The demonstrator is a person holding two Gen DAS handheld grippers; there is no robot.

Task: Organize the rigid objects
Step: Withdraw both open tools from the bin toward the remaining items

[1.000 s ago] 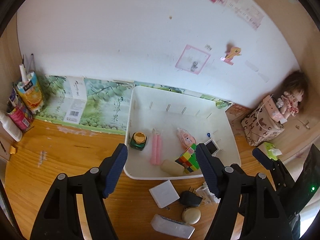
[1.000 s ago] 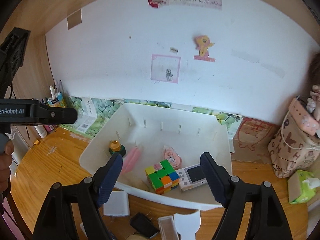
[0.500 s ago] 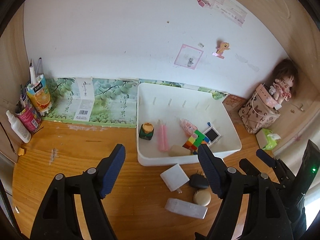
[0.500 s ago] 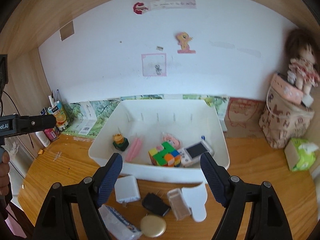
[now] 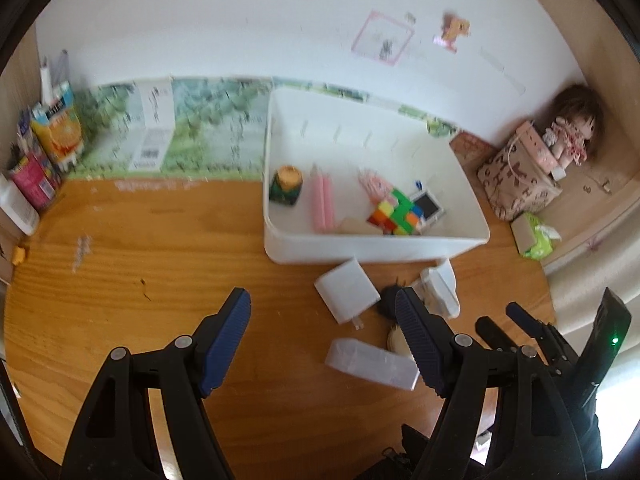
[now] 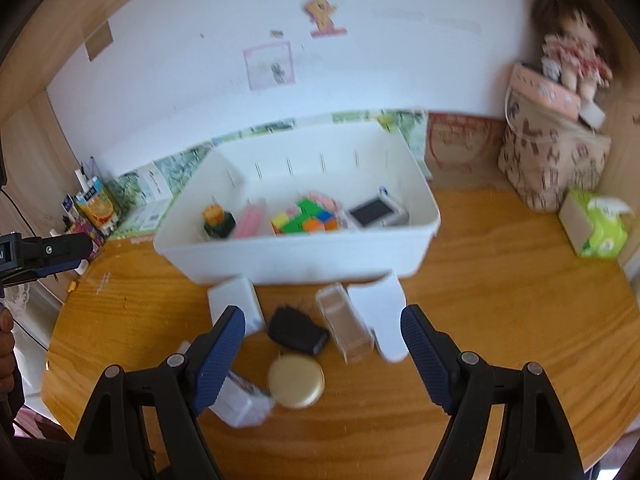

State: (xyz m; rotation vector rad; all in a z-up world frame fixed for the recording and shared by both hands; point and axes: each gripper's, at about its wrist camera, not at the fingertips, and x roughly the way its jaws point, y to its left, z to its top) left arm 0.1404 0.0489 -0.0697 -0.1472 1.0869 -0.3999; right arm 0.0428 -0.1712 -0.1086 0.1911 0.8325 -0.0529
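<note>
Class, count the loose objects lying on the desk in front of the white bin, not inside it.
6: white block at left, black adapter, clear case, white flat piece at right, gold round tin, and clear box nearest. Others may be hidden behind the fingers.

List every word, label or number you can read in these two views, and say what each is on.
No text reads with certainty.
White carton with a barcode: print blurred.
Orange juice carton: lettering too small.
Brown patterned bag: letter-like marks, unreadable.
Pink-framed wall sticker: blurred.
Left claw body: cut-off white label, illegible.
</note>
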